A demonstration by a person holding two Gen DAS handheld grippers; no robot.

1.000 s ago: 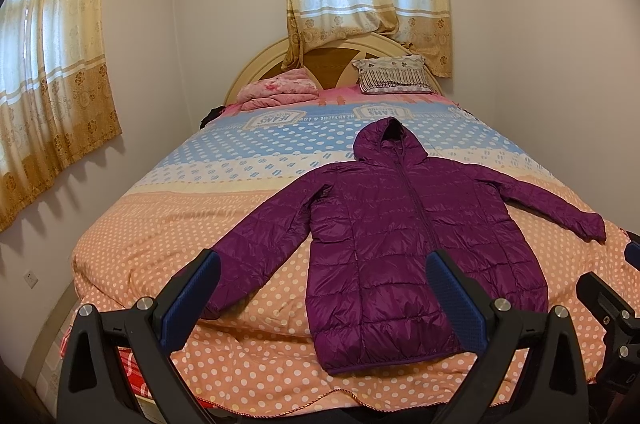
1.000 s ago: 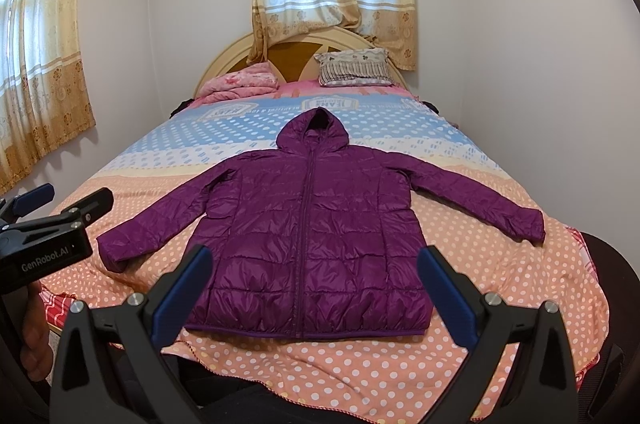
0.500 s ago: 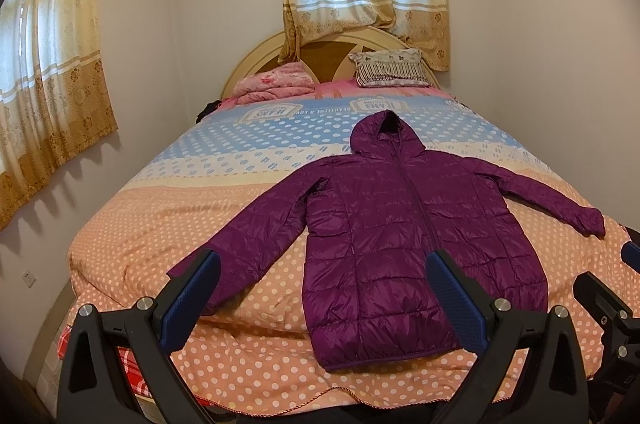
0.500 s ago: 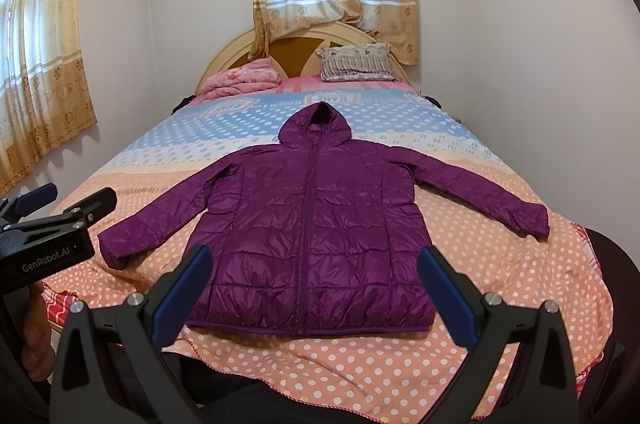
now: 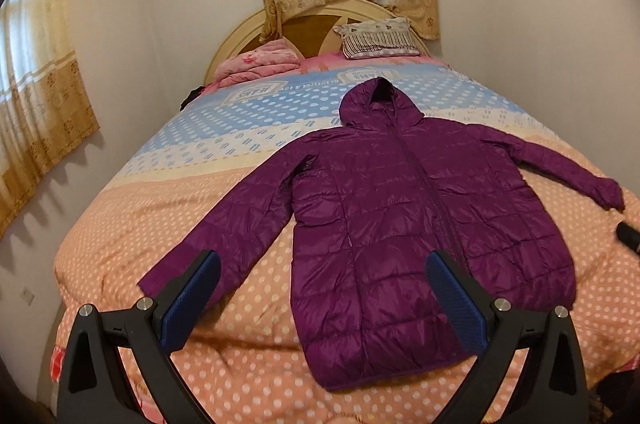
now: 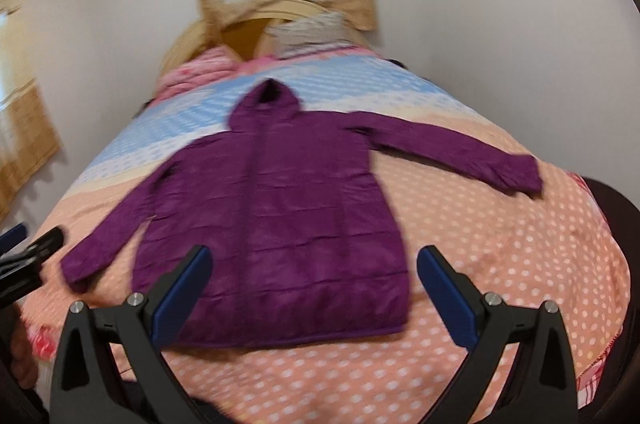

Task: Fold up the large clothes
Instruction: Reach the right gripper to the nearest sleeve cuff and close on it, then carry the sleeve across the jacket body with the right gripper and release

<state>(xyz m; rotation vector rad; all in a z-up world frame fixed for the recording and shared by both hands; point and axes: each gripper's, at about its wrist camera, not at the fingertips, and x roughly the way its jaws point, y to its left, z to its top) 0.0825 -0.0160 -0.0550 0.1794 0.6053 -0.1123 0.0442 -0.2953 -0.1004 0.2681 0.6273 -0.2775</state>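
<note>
A purple hooded puffer jacket (image 5: 384,216) lies flat and face up on the bed, sleeves spread, hood toward the headboard, hem toward me. It also shows in the blurred right wrist view (image 6: 280,224). My left gripper (image 5: 324,276) is open and empty, above the bed's foot between the jacket's left sleeve (image 5: 224,228) and its hem. My right gripper (image 6: 314,272) is open and empty, above the hem's right part. Neither touches the jacket. The left gripper shows at the right view's left edge (image 6: 24,260).
The bed (image 5: 132,224) has a polka-dot cover, orange near me and blue farther back. A pink folded blanket (image 5: 260,63) and a striped pillow (image 5: 380,35) lie by the wooden headboard. Walls stand close on both sides, with curtained windows behind and to the left.
Both grippers have moved forward and higher over the bed's foot, so the jacket looks nearer and lower. The right view tilted and blurred. The jacket has not moved. Both jaws stay open.
</note>
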